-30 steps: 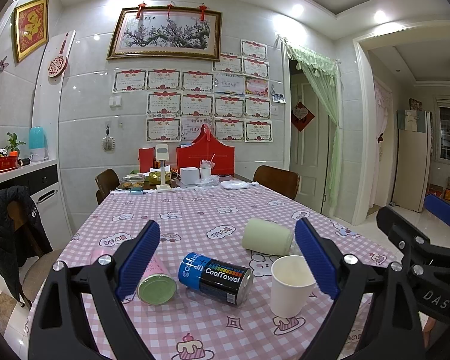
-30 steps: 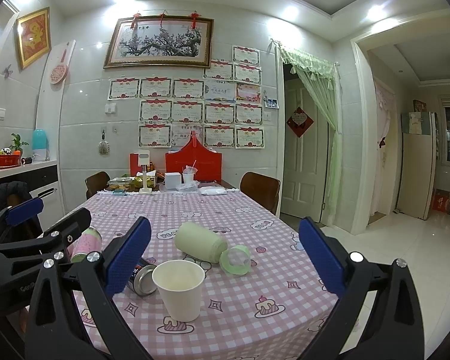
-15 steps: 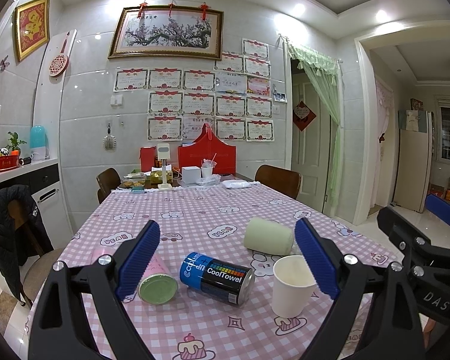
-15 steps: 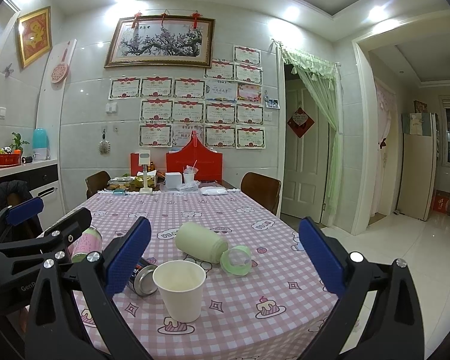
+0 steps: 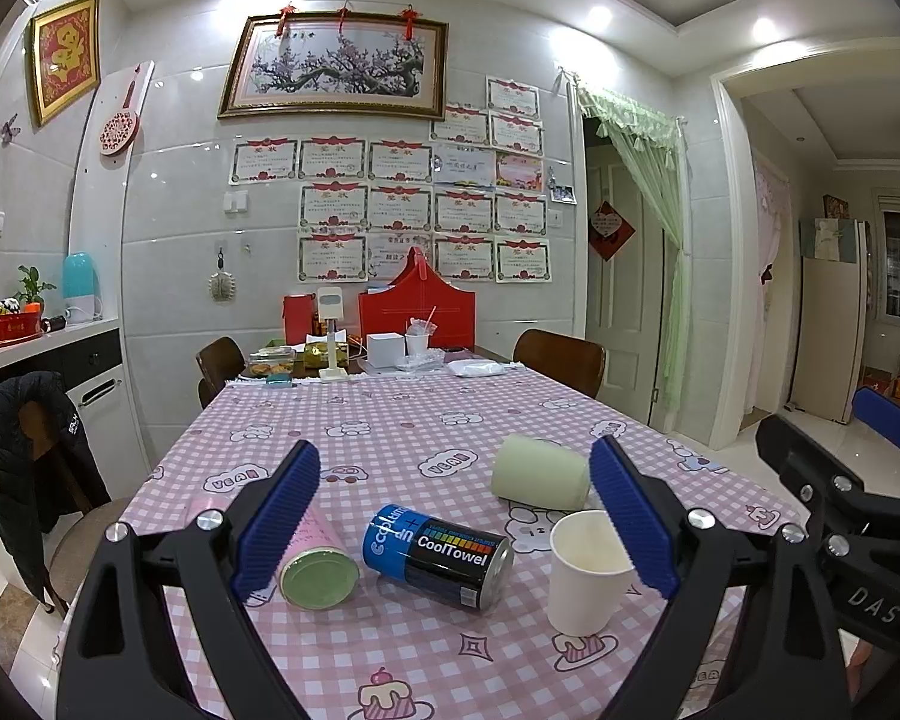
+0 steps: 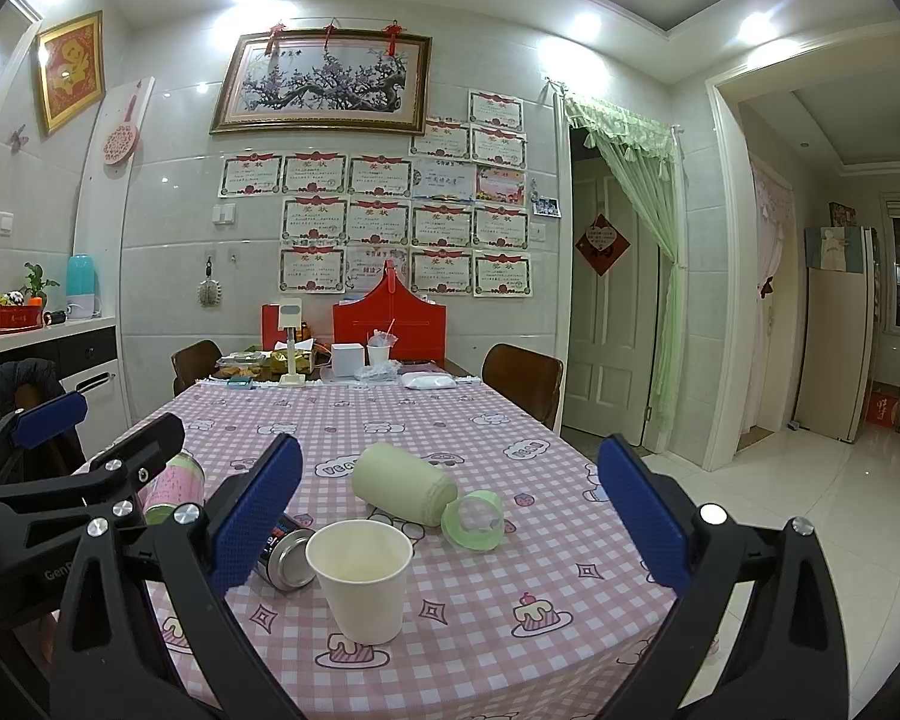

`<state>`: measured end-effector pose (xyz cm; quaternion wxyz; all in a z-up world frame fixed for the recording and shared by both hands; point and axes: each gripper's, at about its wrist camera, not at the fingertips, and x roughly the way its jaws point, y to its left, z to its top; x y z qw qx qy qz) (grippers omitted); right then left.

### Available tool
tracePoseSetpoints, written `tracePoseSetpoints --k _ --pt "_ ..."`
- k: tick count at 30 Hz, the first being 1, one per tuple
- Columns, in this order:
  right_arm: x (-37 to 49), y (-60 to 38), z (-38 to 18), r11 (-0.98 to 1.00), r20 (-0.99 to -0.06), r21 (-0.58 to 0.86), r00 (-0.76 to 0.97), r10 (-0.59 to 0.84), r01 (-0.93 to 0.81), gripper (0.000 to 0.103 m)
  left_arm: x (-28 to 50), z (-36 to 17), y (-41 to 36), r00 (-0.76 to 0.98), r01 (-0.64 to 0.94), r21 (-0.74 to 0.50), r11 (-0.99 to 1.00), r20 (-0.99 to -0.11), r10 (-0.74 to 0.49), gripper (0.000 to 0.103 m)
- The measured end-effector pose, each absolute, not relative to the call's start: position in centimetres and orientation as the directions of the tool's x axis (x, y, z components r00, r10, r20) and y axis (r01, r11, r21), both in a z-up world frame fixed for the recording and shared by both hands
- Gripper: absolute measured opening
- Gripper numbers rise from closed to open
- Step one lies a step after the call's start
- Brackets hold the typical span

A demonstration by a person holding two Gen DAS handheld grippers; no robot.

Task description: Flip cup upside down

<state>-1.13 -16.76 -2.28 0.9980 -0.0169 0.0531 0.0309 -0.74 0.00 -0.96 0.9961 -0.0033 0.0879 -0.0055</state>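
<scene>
Stood upright, mouth up, on the pink checked table [image 6: 510,408]: a white paper cup [image 6: 363,579], near the front edge. Looked empty inside.

Hung above the table with jaws wide apart, holding nothing: the right gripper [image 6: 450,516]. In the right wrist view, sat low between the two blue pads, nearer to the left pad, touched by neither.

Also with jaws wide apart and empty: the left gripper [image 5: 455,525]. In the left wrist view, stood just beside the right pad, partly covered by it at the rim: the cup [image 5: 585,576].

Lay on its side behind the cup: a pale green bottle [image 6: 403,491], with a green lid [image 6: 473,520] resting close to its open end. Lay on its side to the left of the cup, very near but seemingly not touching: a blue and black can [image 5: 438,555] marked "CoolTowel". Further left, also on its side: a pink can [image 5: 315,558] with a green end.

Stood at the far end of the table, well apart from the cup: a red box [image 5: 417,315] and other small things.
</scene>
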Motion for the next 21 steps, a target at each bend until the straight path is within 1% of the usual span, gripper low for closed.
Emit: tracePoseSetpoints --k 21 --pt "-1.02 -17.08 -2.55 0.997 -0.112 -0.032 0.992 0.062 -0.066 0.095 -0.80 -1.01 -0.04 0.985 0.005 0.004 1.000 -0.175 -0.004 0.090"
